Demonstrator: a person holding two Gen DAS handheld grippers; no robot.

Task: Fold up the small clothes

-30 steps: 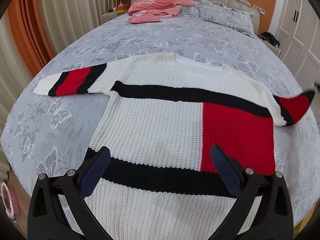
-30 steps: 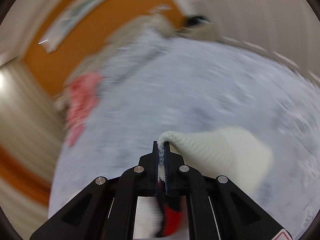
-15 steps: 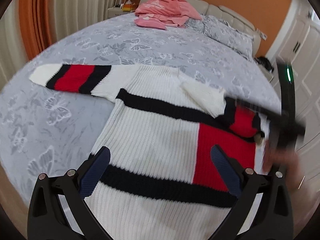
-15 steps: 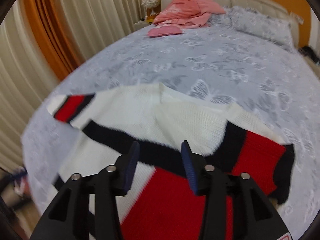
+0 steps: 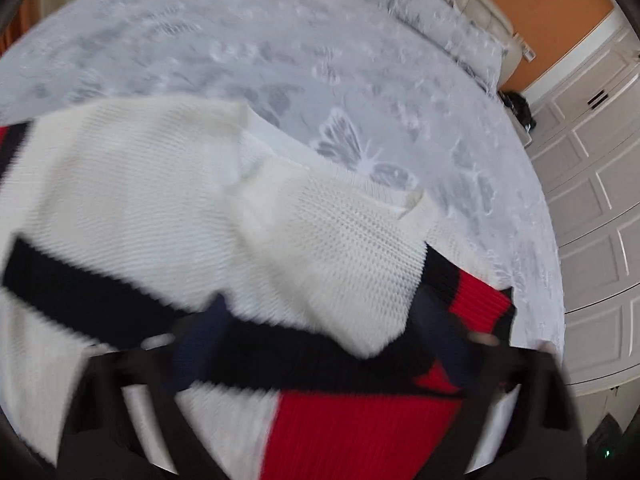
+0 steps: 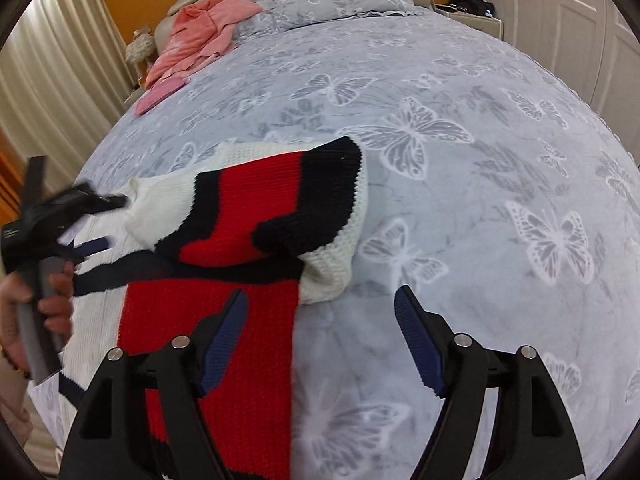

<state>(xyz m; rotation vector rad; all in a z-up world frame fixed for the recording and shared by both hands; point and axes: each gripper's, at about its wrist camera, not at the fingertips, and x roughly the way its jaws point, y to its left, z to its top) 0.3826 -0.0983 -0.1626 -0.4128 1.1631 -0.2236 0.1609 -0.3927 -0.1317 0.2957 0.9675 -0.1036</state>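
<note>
Both grippers, left (image 5: 316,344) and right (image 6: 320,332), jaws wide open | sweater (image 6: 240,240) on bed (image 6: 460,120), sleeve (image 5: 336,248) now folded across chest | orange wall (image 6: 108,8), white wardrobe (image 5: 592,200)

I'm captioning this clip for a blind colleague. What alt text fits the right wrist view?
A white, red and black knit sweater lies on a grey butterfly-print bedspread, one sleeve folded in over its body. The open right gripper hovers at its edge; pink clothes lie by the headboard.

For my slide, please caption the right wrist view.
Open right gripper above knit sweater, sleeve folded inward.
</note>
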